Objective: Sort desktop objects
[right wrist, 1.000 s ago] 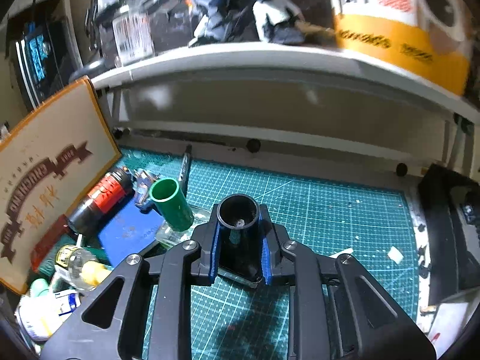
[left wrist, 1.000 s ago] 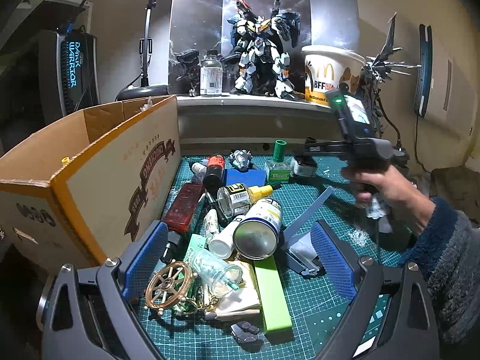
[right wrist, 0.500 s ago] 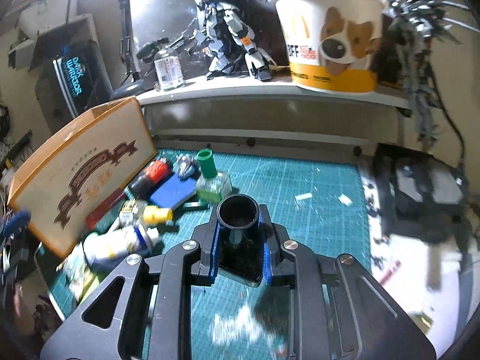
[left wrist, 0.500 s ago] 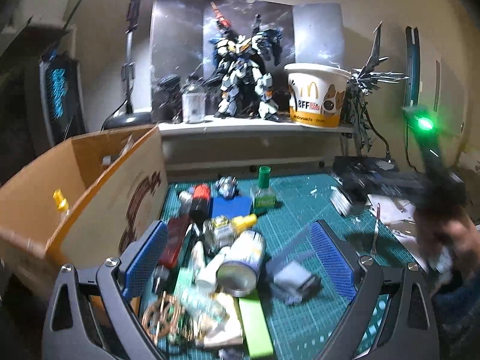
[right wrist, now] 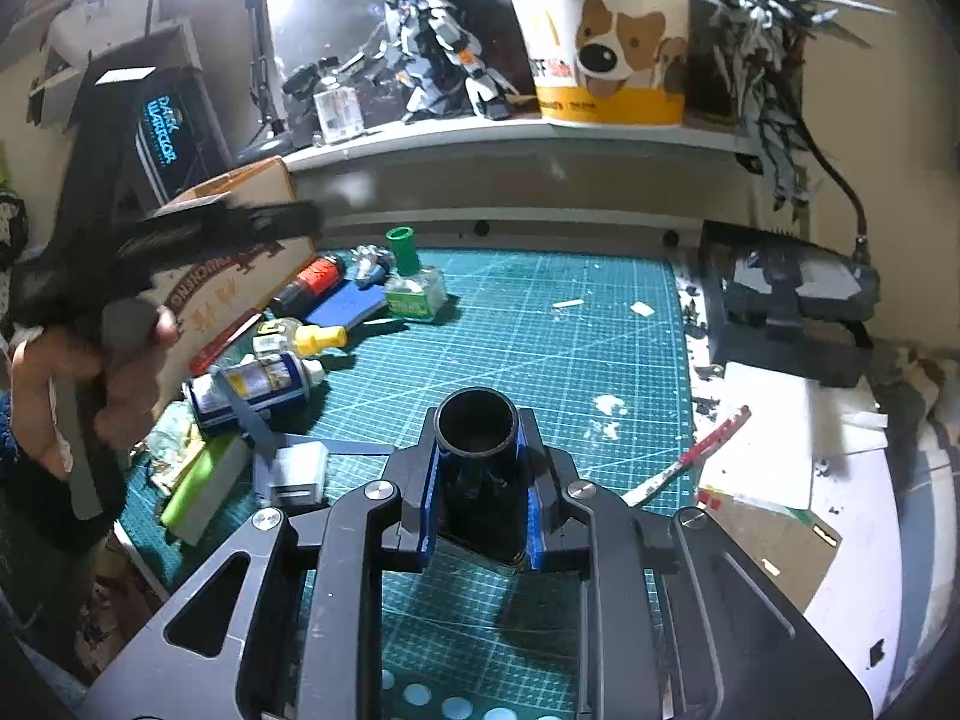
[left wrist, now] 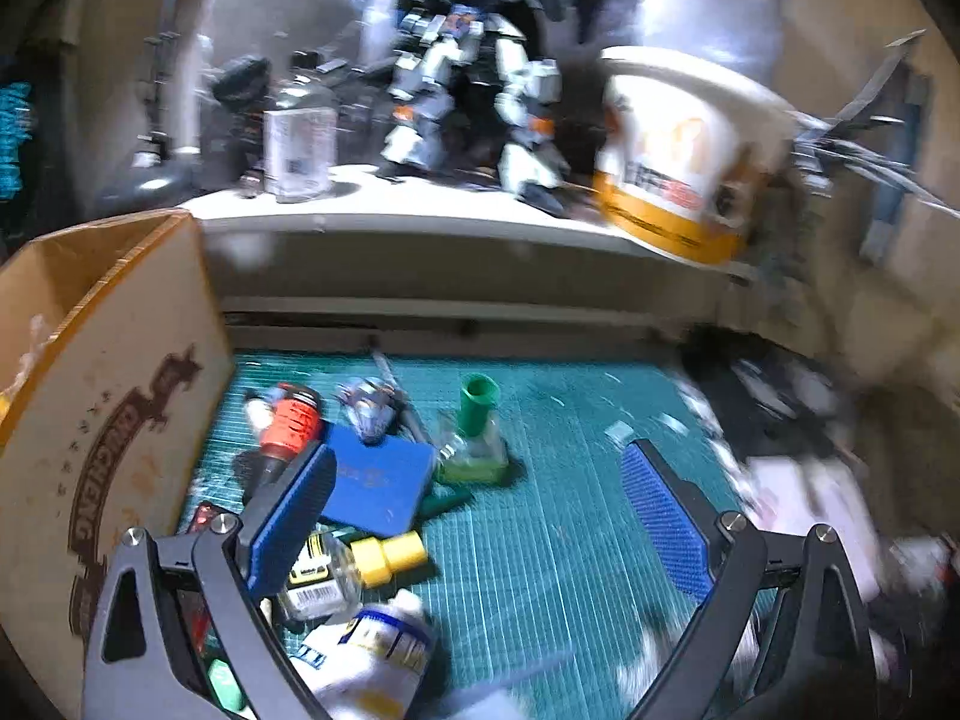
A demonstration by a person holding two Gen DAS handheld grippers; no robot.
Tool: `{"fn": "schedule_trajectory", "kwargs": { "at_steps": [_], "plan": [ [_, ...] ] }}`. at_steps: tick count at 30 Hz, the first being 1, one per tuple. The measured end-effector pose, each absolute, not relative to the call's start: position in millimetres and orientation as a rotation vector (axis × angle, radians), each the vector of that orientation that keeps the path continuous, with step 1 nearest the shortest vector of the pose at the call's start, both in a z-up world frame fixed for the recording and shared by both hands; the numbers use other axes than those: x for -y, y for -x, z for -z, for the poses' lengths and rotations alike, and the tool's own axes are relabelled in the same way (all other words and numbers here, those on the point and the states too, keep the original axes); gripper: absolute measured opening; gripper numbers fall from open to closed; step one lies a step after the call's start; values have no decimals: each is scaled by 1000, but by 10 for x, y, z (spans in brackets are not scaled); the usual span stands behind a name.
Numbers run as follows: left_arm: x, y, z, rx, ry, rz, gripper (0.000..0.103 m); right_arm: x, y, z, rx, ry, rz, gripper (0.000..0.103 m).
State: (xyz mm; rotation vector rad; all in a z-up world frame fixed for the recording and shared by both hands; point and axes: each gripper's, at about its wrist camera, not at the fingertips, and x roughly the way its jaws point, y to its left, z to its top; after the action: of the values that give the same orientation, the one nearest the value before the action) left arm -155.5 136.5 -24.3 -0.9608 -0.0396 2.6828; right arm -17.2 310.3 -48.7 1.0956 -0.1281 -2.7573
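Note:
My right gripper (right wrist: 477, 483) is shut on a black-capped bottle (right wrist: 477, 420), held above the green cutting mat (right wrist: 540, 348). My left gripper (left wrist: 480, 516) is open and empty, low over the mat, near a green-capped glass bottle (left wrist: 474, 432), a blue pad (left wrist: 375, 480), a yellow-capped bottle (left wrist: 360, 558) and a white spray can (left wrist: 372, 654). The same bottle (right wrist: 414, 282), pad (right wrist: 348, 306) and can (right wrist: 258, 384) show in the right wrist view, where the hand holding the left gripper (right wrist: 90, 360) is at the left.
An open cardboard box (left wrist: 90, 420) stands at the mat's left edge. A shelf at the back holds a robot model (right wrist: 438, 54) and a paper bucket (right wrist: 606, 36). A black device (right wrist: 792, 300) and white papers (right wrist: 780, 438) lie right of the mat.
My left gripper moved forward and lower toward the green-capped bottle. My right gripper pulled back and up with the black-capped bottle, away from the pile.

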Motion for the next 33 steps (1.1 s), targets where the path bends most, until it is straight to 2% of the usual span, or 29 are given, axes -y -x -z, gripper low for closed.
{"fn": "schedule_trajectory", "kwargs": {
  "at_steps": [7,10,16,22,29,33],
  "plan": [
    [-1792,1829,398,45,1060,-2827,96,-3308,163,647,180,-1136,2719,21],
    [-1880,1682,220,-68,952,-2952,96,-3424,141,676,182,-1161,2732,21],
    [-2244,1163,-61,-129,718,-2862,97,-3579,83,592,210,-1135,2754,21],
    [-2492,1511,364,-89,898,-2826,97,-3606,56,571,176,-1162,2796,21],
    [-2359,1811,672,-122,899,-2945,97,-3566,31,563,183,-1156,2775,21],
    [-2117,1946,828,-19,1031,-2993,97,-3525,30,582,174,-1169,2754,21]
  ]
}}
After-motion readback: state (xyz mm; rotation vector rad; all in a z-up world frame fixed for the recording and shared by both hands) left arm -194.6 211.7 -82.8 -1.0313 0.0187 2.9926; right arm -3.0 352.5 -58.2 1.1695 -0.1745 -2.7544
